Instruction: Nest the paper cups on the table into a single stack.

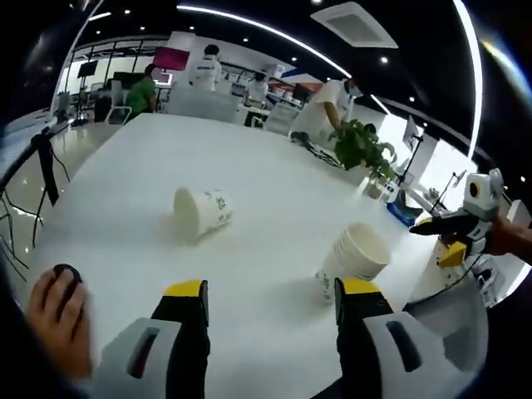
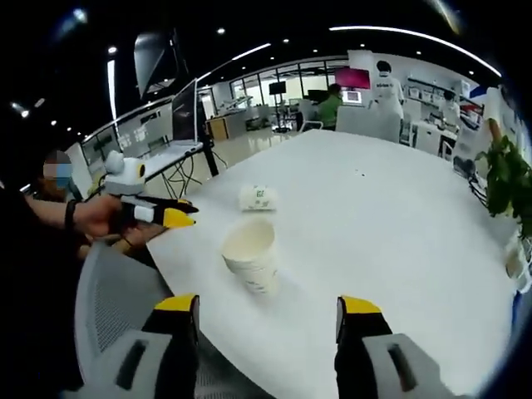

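Left gripper view: your left gripper [image 1: 270, 312] has its jaws spread wide, holding nothing.
Right gripper: your right gripper [image 2: 268, 320] is equally wide open and empty, hovering near the stack of paper cups [image 2: 250, 253].
Stack: upright, mouth up, near the edge of the white table [image 2: 391, 224].
Single paper cup [image 1: 202, 211]: on its side, well beyond the stack towards the table's middle.
Handling: judge the cup light and thin-walled, easily crushed or rolled away; take it lightly across the body near the rim.
Around: a potted plant [image 1: 363, 146] far beyond the stack; grey mesh chair [image 2: 116, 303] just beside the stack's table edge. Nothing lies between cup and stack.
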`<action>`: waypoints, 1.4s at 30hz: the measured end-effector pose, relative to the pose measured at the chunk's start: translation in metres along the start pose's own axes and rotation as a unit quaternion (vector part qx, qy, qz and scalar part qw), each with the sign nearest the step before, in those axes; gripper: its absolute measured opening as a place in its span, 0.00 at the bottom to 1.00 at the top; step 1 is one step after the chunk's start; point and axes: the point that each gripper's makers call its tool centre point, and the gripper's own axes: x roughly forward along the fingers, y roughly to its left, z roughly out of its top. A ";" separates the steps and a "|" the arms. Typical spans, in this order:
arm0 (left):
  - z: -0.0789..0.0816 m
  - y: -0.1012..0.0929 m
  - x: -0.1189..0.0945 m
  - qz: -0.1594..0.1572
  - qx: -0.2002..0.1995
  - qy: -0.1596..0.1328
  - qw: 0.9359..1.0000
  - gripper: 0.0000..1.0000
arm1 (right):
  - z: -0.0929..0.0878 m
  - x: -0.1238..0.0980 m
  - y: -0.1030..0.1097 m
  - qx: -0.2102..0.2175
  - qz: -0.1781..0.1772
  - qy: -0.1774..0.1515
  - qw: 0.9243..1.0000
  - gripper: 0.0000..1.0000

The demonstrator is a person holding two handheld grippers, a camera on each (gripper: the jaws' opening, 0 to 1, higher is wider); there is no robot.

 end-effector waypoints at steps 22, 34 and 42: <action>0.026 0.046 0.054 0.011 -0.050 -0.017 0.999 0.58 | -0.017 0.006 0.017 0.052 0.002 -0.005 0.999 0.67; 0.033 0.045 0.083 0.006 -0.068 -0.014 0.998 0.58 | -0.027 0.002 0.016 0.071 -0.006 -0.004 0.997 0.68; 0.041 0.048 0.104 0.002 -0.075 -0.014 0.997 0.58 | -0.027 0.000 0.020 0.074 -0.009 -0.002 0.997 0.68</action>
